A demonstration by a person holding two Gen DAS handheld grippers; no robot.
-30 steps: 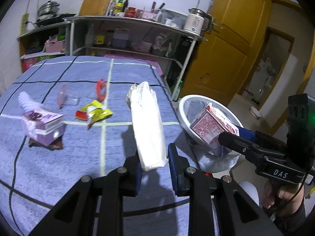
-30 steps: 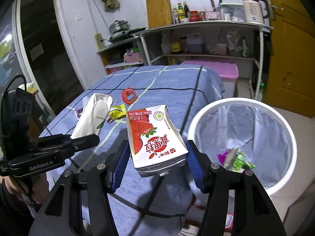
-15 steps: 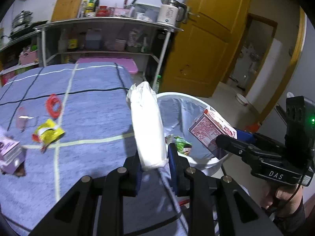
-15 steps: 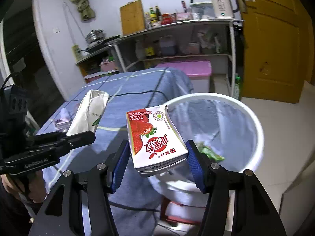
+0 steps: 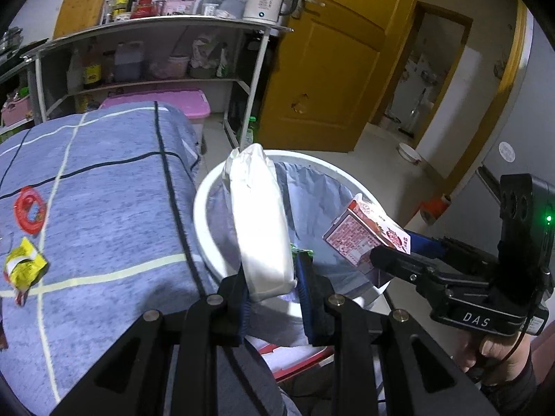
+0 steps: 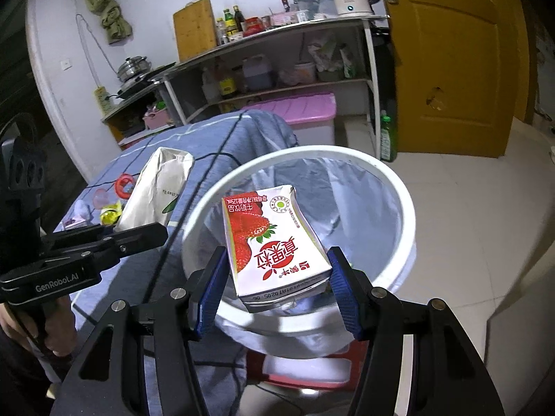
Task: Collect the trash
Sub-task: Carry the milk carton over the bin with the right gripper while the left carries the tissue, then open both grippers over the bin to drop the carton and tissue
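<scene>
My left gripper (image 5: pixel 270 277) is shut on a white paper bag (image 5: pixel 258 222) and holds it over the near rim of the white trash bin (image 5: pixel 204 242). My right gripper (image 6: pixel 277 277) is shut on a strawberry milk carton (image 6: pixel 274 242) and holds it above the bin's opening (image 6: pixel 406 215). The carton also shows in the left wrist view (image 5: pixel 364 235), and the bag in the right wrist view (image 6: pixel 156 187). The bin has a clear liner and a green wrapper (image 5: pixel 301 251) inside.
The blue-clothed table (image 5: pixel 104 208) beside the bin holds a red ring (image 5: pixel 29 208) and a yellow wrapper (image 5: pixel 22 267). A metal shelf (image 5: pixel 156 27) with a kettle stands behind. A yellow door (image 5: pixel 329 69) is at the right.
Both grippers have moved from above the table to the right, over the trash bin, each still holding its item.
</scene>
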